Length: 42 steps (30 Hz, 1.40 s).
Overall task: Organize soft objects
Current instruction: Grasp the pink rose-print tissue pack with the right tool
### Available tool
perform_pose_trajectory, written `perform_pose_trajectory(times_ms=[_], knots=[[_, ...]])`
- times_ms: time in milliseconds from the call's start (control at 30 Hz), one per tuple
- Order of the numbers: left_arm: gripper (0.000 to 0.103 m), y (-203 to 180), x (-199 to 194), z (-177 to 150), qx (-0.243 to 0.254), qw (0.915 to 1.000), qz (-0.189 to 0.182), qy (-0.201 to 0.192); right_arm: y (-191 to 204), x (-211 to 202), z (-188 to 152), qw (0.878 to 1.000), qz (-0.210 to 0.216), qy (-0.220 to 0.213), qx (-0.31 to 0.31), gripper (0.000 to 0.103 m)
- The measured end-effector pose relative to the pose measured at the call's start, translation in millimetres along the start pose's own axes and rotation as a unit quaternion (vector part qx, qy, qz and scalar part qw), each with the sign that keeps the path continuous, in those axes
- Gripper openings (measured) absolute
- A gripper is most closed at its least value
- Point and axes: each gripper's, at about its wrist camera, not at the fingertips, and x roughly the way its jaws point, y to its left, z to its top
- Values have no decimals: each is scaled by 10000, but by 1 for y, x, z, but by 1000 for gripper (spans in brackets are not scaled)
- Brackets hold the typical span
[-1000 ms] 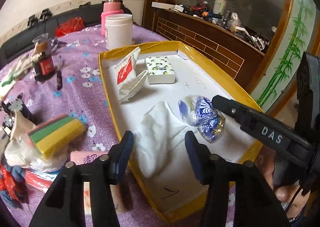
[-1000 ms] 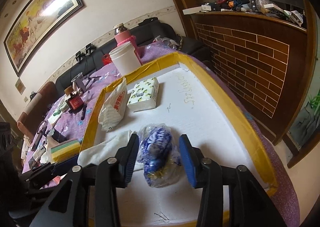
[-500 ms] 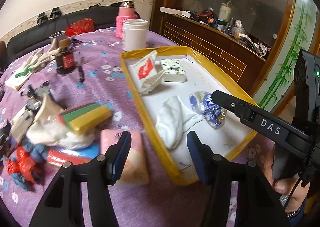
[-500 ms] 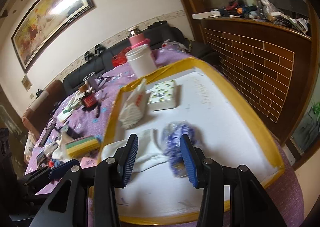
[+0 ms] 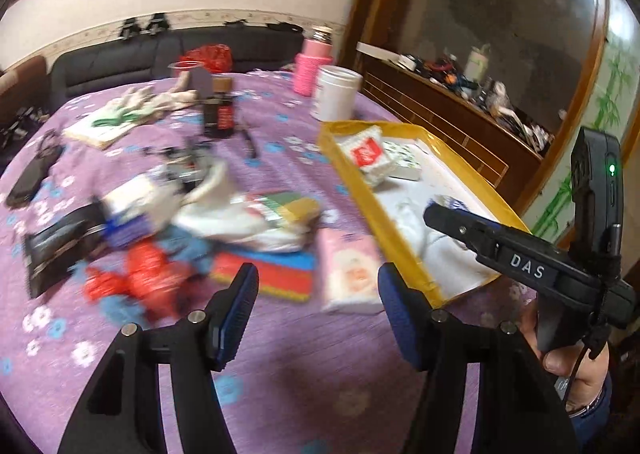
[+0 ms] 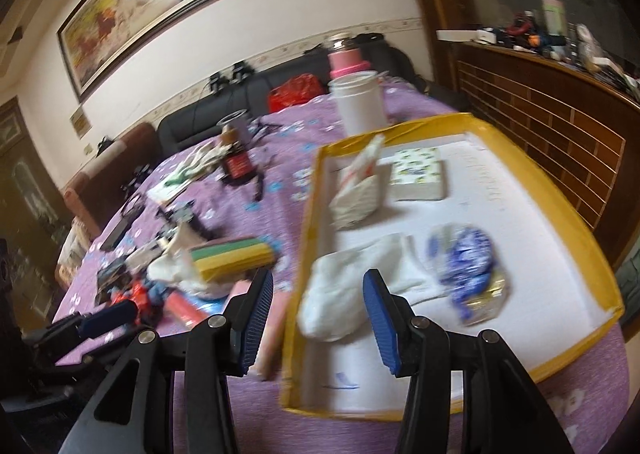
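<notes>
A purple flowered desk (image 5: 280,354): beside the yellow tray (image 5: 404,254), the pink tissue pack (image 5: 352,274) lies straight ahead of the left tongs (image 5: 318,306), long axis pointing away. Both tongs are empty, jaws just widening; the right tongs (image 6: 318,318) straddle the tray's rim.

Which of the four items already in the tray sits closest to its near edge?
The crumpled white cloth: it lies nearest the yellow tray's near edge, ahead of the blue-patterned bag.

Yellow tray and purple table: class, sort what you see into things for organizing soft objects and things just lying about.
Job:
yellow tray
white cloth
blue-patterned bag
pink tissue pack
striped sponges

Lying about:
white jar
pink flask
dark bottle
</notes>
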Motion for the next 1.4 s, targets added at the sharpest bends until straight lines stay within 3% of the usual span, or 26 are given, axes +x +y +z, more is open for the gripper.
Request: perform_pose_trajectory(times_ms=[200,467,667,833,967,1067,1133,1200,1300,1400], knots=[[64,59,-35,-17,-354,9986,340,-216,38,12,-10,9987,289,271,-325,51],[64,129,-53,-49,-1022,9924,656,-210,67,37,-25,9954,194,752,-554,51],[64,145,-45,-63,-1144,9921,508,-35,72,59,-1,9922,-72,954,-797,59],[66,144,-48,-66,-1112,9930,384,-74,69,96,23,9838,-206,1434,-1054,67],[66,145,-48,-67,-1136,9930,312,-86,66,112,17,9774,-140,1865,-987,67],[66,148,-48,-67,-1204,9923,255,-98,77,100,0,9724,226,2031,-1130,67],[66,148,-48,-67,-1223,9922,231,-100,87,84,-12,9659,879,2181,-1084,67],[66,148,-49,-67,-1210,9923,222,-120,92,59,-19,9667,1222,1956,-1109,67],[66,147,-49,-67,-1191,9926,217,-105,85,33,-22,9804,587,1478,-1165,78],[66,147,-49,-67,-1184,9927,210,-110,82,26,-36,9791,565,1613,-1103,79]])
